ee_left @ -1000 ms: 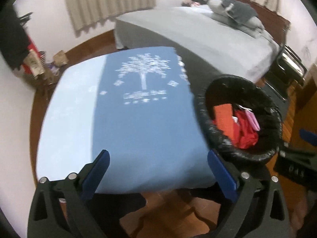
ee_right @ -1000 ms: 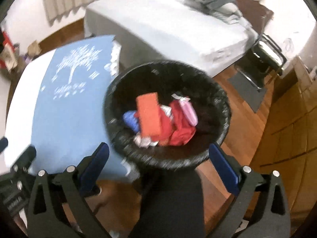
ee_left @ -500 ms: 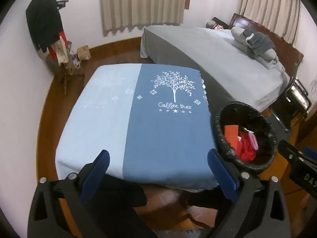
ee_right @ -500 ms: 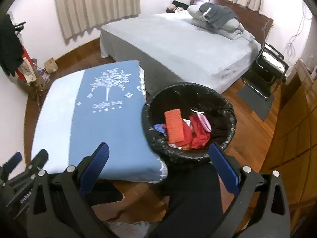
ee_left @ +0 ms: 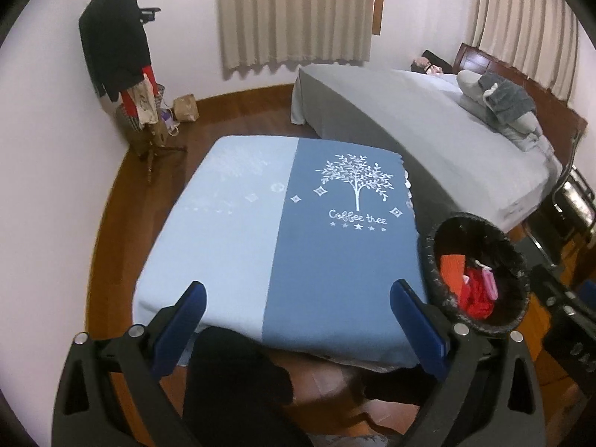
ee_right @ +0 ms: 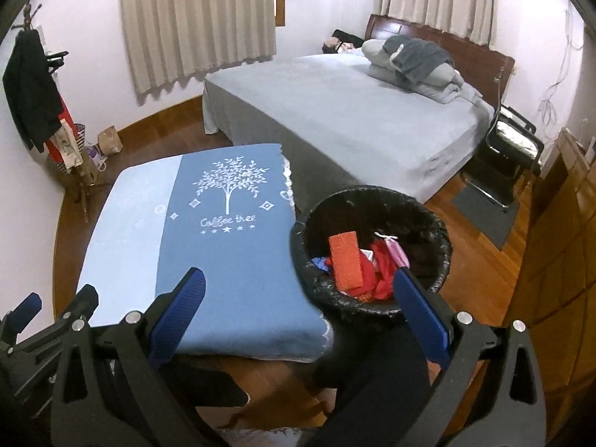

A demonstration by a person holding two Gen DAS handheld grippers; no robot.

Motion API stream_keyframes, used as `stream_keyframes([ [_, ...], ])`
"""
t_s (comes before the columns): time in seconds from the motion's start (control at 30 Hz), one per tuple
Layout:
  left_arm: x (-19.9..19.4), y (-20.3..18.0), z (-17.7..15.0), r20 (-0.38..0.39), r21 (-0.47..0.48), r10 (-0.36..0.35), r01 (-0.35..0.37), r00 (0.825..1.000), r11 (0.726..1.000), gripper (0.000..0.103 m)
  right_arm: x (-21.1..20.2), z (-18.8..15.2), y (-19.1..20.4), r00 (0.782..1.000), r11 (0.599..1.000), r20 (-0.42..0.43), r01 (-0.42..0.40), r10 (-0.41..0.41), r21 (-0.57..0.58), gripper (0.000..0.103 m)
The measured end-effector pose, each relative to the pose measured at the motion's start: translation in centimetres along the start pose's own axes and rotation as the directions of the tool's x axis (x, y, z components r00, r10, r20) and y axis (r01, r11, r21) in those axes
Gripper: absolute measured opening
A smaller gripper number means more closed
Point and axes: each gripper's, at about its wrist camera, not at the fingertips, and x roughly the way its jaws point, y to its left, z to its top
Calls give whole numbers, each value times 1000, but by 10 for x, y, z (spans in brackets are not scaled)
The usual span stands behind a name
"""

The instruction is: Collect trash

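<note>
1. As both tools hang above the scene, the left hand-held gripper [ee_left: 298, 326] and right hand-held gripper [ee_right: 298, 309] have jaws spread apart, holding nothing.
2. Trash [ee_right: 357, 266]: orange, red and pink wrappers and scraps, lying in the black-lined bin [ee_right: 428, 216] at 3 o'clock of the worktop [ee_right: 223, 260].
3. Handling, judged: light, soft, crumpling; pinch a raised edge or fold.
4. Liner: thin, slippery, probably tears easily; gather it at the rim.

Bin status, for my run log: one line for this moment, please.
left gripper: open, empty | right gripper: open, empty | bin: holds trash | table: bare
</note>
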Motion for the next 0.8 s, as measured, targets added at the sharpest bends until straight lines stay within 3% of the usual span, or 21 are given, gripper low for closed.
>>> stream_keyframes([
  [0.8,0,0,14,26,6,52,-52,998,999,97,20,9,9,1000,1000,-5,0,0,-5,98],
])
